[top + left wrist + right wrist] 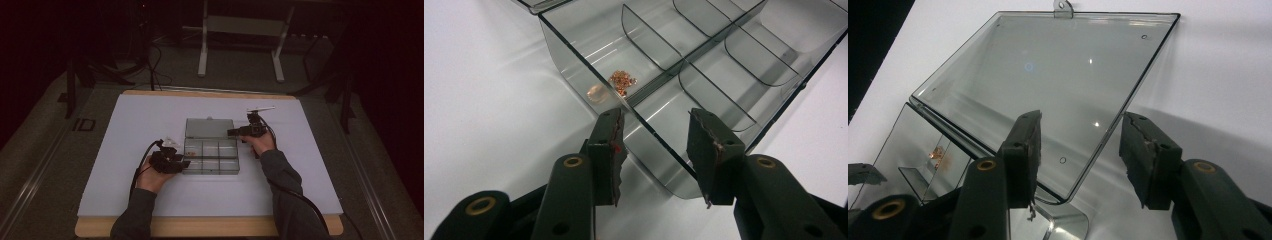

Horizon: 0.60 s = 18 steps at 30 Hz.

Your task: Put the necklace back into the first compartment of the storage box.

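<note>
Here, the scene as it stands:
Box: a clear smoky plastic compartment box is seen at the middle of the white table.
Lid: the hinged transparent lid is laid flat open on the table, beyond the compartments.
Left gripper: jaws are held apart astride the box's near corner wall, one outside, one inside; no pad is pressed on it.
Right gripper: jaws are spread wide, the lid's corner edge between them, untouched.
Contents: small coppery bits are seen in one end compartment, just beyond the left jaws.
</note>
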{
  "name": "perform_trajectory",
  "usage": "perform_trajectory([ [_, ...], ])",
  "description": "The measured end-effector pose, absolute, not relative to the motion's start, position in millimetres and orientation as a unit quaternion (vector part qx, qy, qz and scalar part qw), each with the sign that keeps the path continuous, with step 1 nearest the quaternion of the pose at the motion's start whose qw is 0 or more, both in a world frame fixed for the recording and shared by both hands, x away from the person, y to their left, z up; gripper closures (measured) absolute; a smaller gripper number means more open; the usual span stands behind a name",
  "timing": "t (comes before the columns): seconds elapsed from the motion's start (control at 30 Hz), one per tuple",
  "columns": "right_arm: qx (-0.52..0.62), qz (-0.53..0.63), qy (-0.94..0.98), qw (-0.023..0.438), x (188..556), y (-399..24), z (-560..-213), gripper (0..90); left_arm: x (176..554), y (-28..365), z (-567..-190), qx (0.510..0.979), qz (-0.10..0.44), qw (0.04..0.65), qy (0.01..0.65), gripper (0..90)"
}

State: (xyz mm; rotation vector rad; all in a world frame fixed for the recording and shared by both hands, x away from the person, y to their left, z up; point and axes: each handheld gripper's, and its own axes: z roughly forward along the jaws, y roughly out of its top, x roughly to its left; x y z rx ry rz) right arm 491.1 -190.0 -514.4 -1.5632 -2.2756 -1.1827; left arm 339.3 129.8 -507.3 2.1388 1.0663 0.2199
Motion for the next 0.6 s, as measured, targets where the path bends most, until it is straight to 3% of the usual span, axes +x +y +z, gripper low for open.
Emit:
perform_trajectory([
  [0.4,-0.526,-0.394,-0.748,0.09,494.4,-189.8,-517.4,48.7,340.0,130.2,-507.3,0.832,0.082,0.362,0.413,58.4],
  [0.6,-0.524,-0.402,-0.745,0.09,493.6,-189.8,-516.3,52.7,340.0,130.0,-507.1,0.832,0.083,0.36,0.413,58.5],
])
